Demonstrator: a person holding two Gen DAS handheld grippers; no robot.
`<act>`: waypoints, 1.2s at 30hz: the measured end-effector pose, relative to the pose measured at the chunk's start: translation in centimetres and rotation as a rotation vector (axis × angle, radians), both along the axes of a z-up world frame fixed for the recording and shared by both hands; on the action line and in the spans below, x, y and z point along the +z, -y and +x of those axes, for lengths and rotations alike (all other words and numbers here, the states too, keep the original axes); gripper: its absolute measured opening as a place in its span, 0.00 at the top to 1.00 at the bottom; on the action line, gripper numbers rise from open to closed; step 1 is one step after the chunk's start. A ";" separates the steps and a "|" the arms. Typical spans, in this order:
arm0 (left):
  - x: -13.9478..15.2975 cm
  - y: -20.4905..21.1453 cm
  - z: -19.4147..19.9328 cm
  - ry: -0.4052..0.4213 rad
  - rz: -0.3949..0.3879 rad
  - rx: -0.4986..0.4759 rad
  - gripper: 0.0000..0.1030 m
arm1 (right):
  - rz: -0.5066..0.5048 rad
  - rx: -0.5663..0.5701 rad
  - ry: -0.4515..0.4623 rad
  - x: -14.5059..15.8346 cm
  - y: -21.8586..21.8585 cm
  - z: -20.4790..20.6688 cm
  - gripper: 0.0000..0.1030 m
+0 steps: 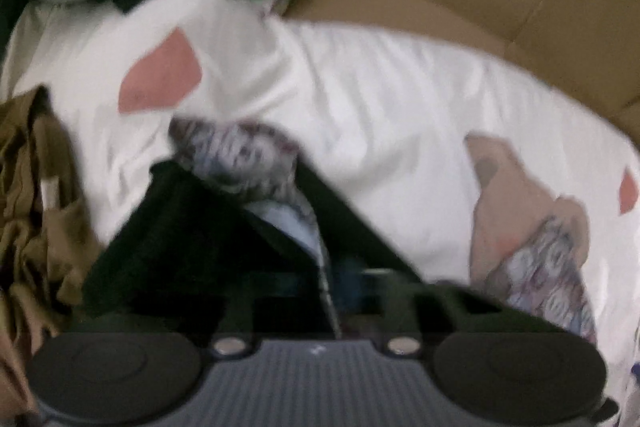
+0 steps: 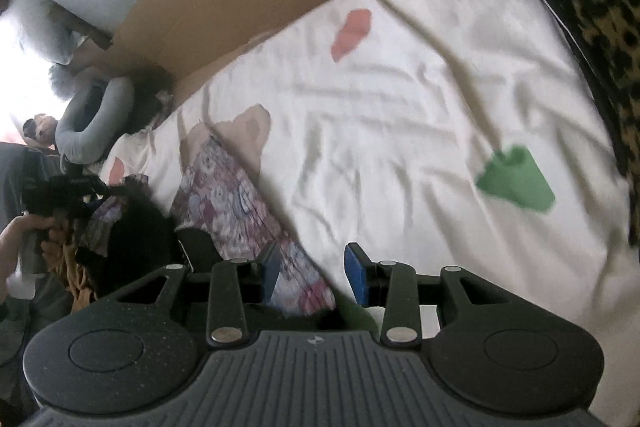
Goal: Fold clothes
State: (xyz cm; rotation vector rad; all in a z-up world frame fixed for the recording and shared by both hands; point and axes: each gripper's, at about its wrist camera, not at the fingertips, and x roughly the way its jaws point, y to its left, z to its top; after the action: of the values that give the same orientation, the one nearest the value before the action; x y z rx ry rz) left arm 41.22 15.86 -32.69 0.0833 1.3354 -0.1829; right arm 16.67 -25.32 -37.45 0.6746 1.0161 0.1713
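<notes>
Floral-printed thin fabric garment [image 2: 236, 211] lies in a long rumpled strip on the white patterned bedsheet [image 2: 400, 99], near the bed's cardboard-lined edge. It looks light, limp and apt to slide. Right tool [image 2: 310, 273] stands released around its near end, a fair place to pinch. Left tool [image 1: 320, 227], blurred, seems clenched on the same cloth.
</notes>
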 end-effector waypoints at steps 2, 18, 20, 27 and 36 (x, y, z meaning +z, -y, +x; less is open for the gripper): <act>-0.3 0.0 -0.4 -0.023 0.024 -0.001 0.96 | -0.002 0.002 0.009 -0.1 -0.1 0.7 0.52; 7.1 -5.8 -11.0 0.106 -0.057 0.094 0.97 | -0.033 0.141 0.066 -1.3 -4.6 6.9 0.38; 7.7 -6.5 -12.4 0.114 -0.065 0.116 0.97 | -0.042 0.158 0.070 -1.5 -5.1 7.5 0.37; 8.5 -9.4 -17.3 0.131 -0.083 0.218 0.97 | -0.060 0.217 0.080 -2.4 -7.2 9.1 0.35; 6.6 -12.6 -24.2 0.073 -0.045 0.310 0.97 | -0.087 0.328 0.066 -3.5 -10.6 10.1 0.35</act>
State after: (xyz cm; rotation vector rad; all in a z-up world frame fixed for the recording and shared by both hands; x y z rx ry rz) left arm 17.02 28.50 -26.12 -0.1535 1.2531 0.0520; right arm 26.76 -14.69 -40.95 0.4177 1.0600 0.4300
